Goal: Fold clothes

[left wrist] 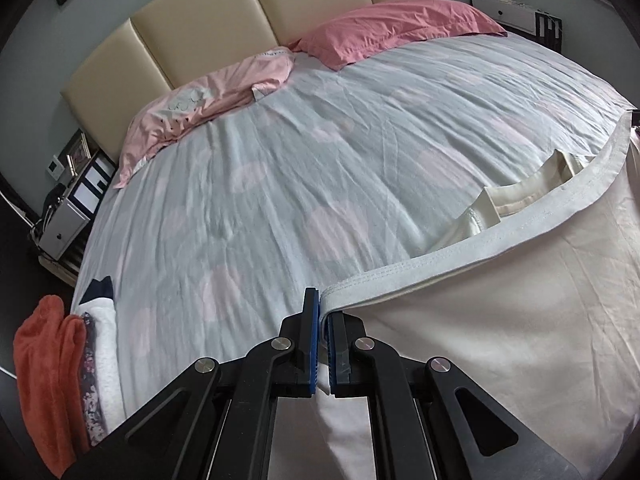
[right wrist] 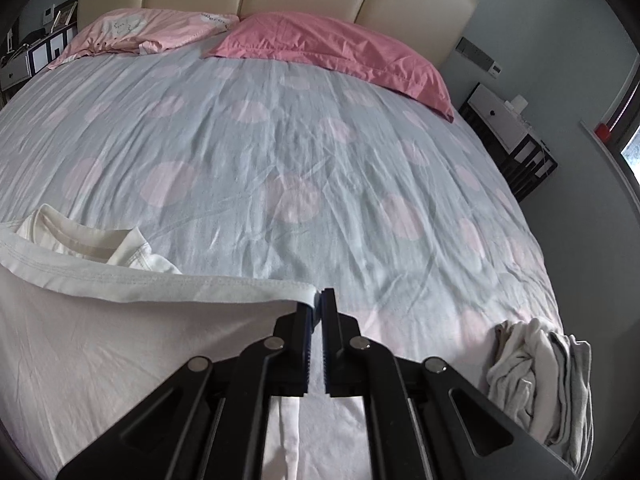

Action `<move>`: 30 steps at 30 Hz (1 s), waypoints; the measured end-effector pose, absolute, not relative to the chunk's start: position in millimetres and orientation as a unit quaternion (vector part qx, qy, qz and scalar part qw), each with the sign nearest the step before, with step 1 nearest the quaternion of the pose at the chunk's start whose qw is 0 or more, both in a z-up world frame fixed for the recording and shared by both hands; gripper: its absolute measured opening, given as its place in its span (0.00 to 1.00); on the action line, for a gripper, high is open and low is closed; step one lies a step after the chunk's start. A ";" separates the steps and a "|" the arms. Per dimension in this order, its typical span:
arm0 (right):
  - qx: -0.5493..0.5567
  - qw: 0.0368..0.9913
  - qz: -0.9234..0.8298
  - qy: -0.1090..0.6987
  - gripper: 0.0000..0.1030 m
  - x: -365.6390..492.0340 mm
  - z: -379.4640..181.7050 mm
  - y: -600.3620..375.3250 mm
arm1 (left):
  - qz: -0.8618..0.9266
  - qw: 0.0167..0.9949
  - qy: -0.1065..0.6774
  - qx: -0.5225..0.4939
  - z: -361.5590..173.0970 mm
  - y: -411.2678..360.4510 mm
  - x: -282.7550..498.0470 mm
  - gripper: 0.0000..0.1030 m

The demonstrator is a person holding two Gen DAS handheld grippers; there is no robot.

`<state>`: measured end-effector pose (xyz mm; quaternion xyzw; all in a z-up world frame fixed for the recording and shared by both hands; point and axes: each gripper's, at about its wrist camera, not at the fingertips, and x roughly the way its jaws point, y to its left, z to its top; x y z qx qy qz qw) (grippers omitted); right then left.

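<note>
A pale cream shirt is stretched between both grippers over the bed, its stitched hem uppermost. My left gripper is shut on one hem corner, and the cloth runs off to the right. My right gripper is shut on the other hem corner, with the shirt spreading to the left. Beyond the hem, the shirt's collar and a sleeve lie on the sheet. Some cloth hangs below and between each gripper's fingers.
The bed sheet is light blue with pink spots. Two pink pillows lie against the cream headboard. Folded clothes sit at the bed's left edge, and a crumpled white and grey pile at the right edge. Nightstands flank the bed.
</note>
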<state>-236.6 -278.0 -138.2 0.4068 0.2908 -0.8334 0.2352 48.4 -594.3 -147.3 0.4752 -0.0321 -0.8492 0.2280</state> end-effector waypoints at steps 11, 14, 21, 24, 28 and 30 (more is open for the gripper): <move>0.462 0.233 -0.809 0.280 0.04 -274.1 -203.3 -293.1 | -0.841 0.215 0.029 0.496 -199.6 -627.4 23.0 0.08; 0.468 0.236 -0.806 0.277 0.08 -278.0 -208.1 -293.5 | -0.838 0.212 0.038 0.502 -206.6 -631.4 20.2 0.17; 0.504 0.223 -0.803 0.226 0.25 -286.7 -197.5 -279.5 | -0.835 0.252 0.087 0.482 -178.9 -652.1 44.7 0.54; 0.522 0.221 -0.804 0.180 0.26 -280.2 -183.0 -257.7 | -0.835 0.262 0.116 0.469 -157.8 -652.7 68.1 0.54; 0.531 0.233 -0.804 0.132 0.26 -244.4 -165.2 -224.1 | -0.836 0.257 0.152 0.461 -134.3 -634.4 107.8 0.54; 0.533 0.246 -0.802 0.110 0.26 -219.6 -158.5 -206.4 | -0.832 0.256 0.163 0.464 -129.0 -617.6 129.0 0.54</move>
